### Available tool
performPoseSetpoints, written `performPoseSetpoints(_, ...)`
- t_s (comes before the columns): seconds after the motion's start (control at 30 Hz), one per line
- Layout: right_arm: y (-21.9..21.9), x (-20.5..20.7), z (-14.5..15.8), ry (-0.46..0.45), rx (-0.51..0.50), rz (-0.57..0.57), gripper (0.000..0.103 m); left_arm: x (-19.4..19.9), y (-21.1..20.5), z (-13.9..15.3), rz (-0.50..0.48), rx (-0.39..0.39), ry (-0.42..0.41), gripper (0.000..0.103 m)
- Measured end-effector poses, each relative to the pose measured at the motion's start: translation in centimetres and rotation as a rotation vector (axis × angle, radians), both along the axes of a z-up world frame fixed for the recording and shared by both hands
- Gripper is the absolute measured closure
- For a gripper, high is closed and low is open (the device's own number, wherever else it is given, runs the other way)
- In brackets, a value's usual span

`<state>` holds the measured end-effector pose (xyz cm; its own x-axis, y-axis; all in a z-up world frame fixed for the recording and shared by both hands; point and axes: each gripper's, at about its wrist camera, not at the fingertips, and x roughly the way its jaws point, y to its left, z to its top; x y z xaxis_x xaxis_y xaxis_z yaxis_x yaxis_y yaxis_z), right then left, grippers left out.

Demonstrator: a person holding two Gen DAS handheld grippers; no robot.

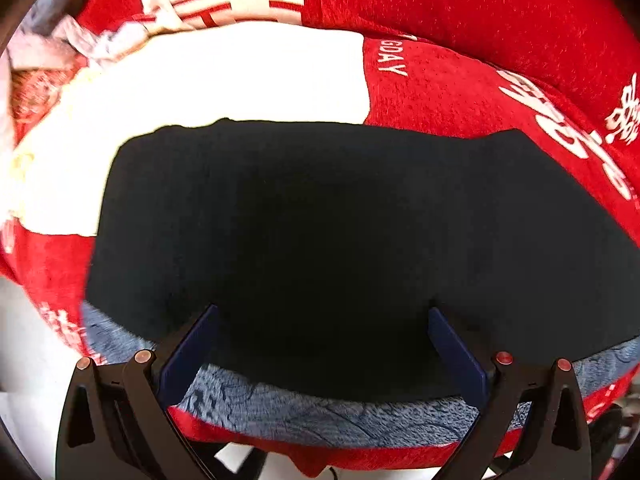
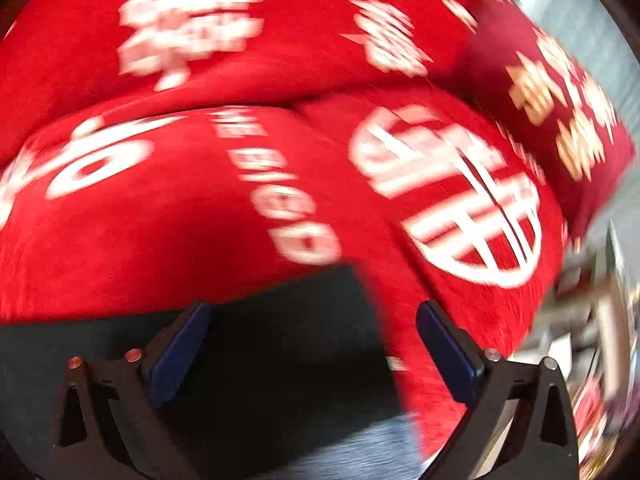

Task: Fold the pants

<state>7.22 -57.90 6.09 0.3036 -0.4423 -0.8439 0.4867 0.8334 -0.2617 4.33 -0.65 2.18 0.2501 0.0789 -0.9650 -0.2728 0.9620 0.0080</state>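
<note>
Left wrist view was filled by the pants [image 1: 320,240], which were seen as a flat, dark, roughly rectangular folded shape lying on a red blanket [image 1: 460,92] printed with white lettering and symbols. The near edge of the pants rested on a blue-grey patterned cloth [image 1: 320,416], which showed as a strip between the pants and the red edge below it. Beyond the far edge of the pants a white cloth [image 1: 220,80] was spread, touching or just behind the dark fabric, and crumpled pale fabric [image 1: 92,40] was seen at the upper left. The left gripper [image 1: 323,312] was held over the near part of the pants with its blue fingers [image 1: 188,356] spread wide apart and nothing clamped between them; whether the tips touched the fabric could not be told. Right wrist view was blurred by motion. The pants [image 2: 280,340] were seen there low in the frame, their right-hand edge lying on the red blanket [image 2: 160,240], with a grey-blue strip at the bottom. The right gripper [image 2: 313,312] was likewise seen with its blue fingers [image 2: 452,360] spread apart and holding nothing, one over the pants and the other over the blanket just beside them.
</note>
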Motion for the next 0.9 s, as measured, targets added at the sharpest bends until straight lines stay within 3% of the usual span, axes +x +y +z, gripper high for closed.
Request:
performPoseSetpoints(0.1,3.6,-2.0,2.3,-0.093,0.042,0.084,0.003,-0.1,-3.5,0.9,-0.069,-0.043,-0.021,0.0)
performPoseSetpoints(0.17,9.7,-3.6,2.9,-0.128,0.113,0.238,0.003,-0.4,-7.3,1.5,-0.153,-0.046,-0.036,0.0)
performPoseSetpoints(0.27,20.2,-6.1,1.8,-0.11,0.168,0.505,0.003,-0.9,-11.7,2.0,-0.255,0.025,-0.053,0.0)
performPoseSetpoints(0.33,26.5,-7.7,0.4,-0.076,0.16,0.65,0.003,-1.3,-12.5,1.3,-0.279,0.06,-0.036,0.0)
performPoseSetpoints(0.43,29.5,-8.4,-2.2,-0.006,0.129,0.721,0.003,-2.1,-10.4,1.2,-0.245,0.003,-0.035,0.0)
performPoseSetpoints(0.47,29.1,-8.4,-3.1,0.024,0.095,0.706,0.003,-2.5,-9.3,1.3,-0.221,-0.006,-0.032,0.0)
performPoseSetpoints(0.53,26.2,-8.6,-3.4,0.016,0.126,0.658,0.001,-3.2,-8.1,1.2,-0.195,0.028,-0.04,0.0)
performPoseSetpoints(0.77,9.5,-10.4,-3.1,-0.017,0.168,0.279,0.0,-5.3,-1.1,0.2,-0.099,-0.008,-0.055,0.0)
performPoseSetpoints(0.9,2.4,-10.9,-3.0,-0.044,0.187,0.098,0.0,-7.3,0.5,-0.7,-0.053,0.066,-0.02,0.0)
